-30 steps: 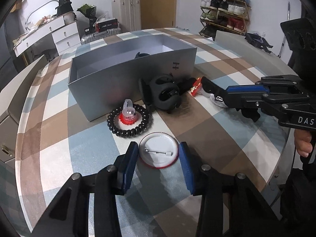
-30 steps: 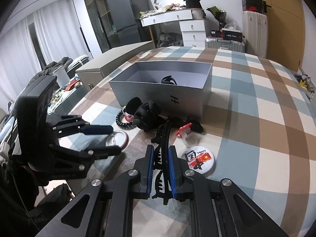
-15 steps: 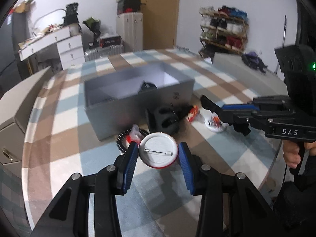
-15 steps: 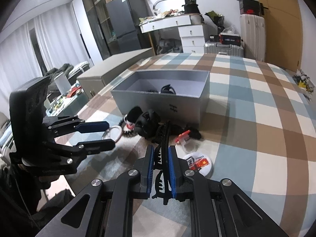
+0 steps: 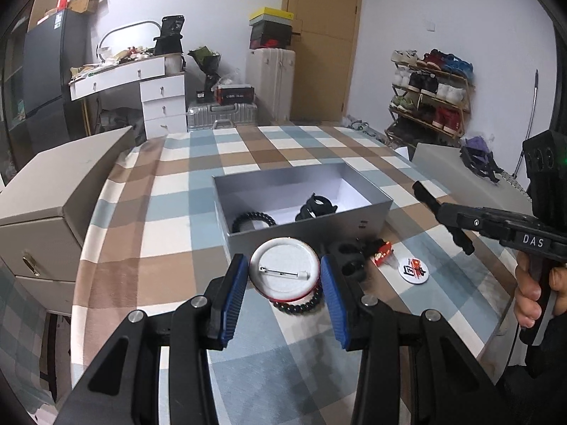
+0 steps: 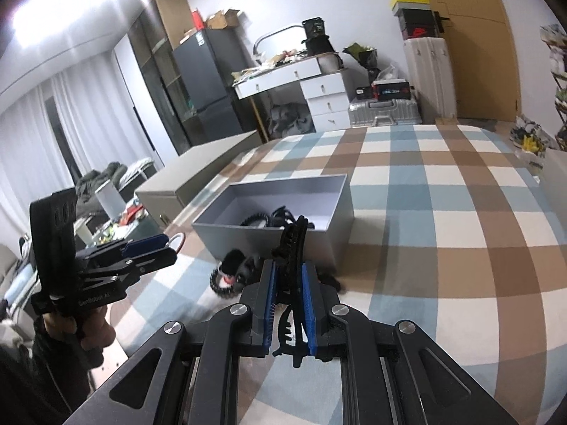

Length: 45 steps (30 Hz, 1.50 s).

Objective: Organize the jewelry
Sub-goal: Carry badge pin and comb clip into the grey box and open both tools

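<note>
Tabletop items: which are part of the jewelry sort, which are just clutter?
Job: pin badge in left gripper; black hair claw in right gripper; grey box; coil bracelet; printed badge.

Clutter: shoe rack; suitcase; desk.

Setting: lived-in room of a home, bedroom-like. Evidence: shoe rack (image 5: pixel 430 86) full of shoes, right of frame; white dressing table (image 5: pixel 141 85) with drawers and an arched mirror, cluttered, upper left; dark fridge (image 6: pixel 209 81); upright white suitcase (image 5: pixel 271 81) topped with shoeboxes beside a wooden door (image 5: pixel 324 40); silver suitcase (image 6: pixel 384 111) lying flat; white curtains (image 6: pixel 67 131) at left; checked tablecloth (image 6: pixel 443 212) in foreground.
</note>
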{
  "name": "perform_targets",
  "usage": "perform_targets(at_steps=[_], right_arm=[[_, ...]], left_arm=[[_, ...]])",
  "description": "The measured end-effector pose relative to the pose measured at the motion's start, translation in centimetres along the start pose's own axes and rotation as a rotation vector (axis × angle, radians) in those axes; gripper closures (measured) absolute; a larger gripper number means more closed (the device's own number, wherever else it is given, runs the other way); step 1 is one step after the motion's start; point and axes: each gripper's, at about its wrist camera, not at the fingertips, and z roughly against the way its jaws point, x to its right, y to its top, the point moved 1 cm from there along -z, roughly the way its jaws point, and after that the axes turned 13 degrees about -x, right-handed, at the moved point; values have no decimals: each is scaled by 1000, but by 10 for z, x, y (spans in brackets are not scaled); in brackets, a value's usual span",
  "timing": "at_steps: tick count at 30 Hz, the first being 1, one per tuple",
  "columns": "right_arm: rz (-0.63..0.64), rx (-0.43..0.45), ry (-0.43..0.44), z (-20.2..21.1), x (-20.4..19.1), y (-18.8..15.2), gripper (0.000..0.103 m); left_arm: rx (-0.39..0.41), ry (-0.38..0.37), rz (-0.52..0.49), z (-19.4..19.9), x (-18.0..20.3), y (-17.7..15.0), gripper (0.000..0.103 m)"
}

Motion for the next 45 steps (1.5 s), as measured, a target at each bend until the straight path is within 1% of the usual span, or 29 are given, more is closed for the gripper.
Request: perform_targets(at_steps=[9, 13, 20, 30, 45], right_arm=[[-37, 37, 22, 3, 0, 16, 90], [-60, 48, 47, 4, 3, 27, 90], [-42, 72, 23, 2, -3, 43, 89], [-43, 62, 44, -16, -6, 61, 89], [-55, 66, 56, -29, -5, 81, 89]], left_arm=[[25, 14, 32, 2, -10, 6, 67], [44, 10, 42, 1, -12, 12, 67], [51, 9, 61, -5, -17, 23, 67], [77, 21, 86, -11, -24, 39, 67], [71, 24, 87, -25, -19, 56, 67]])
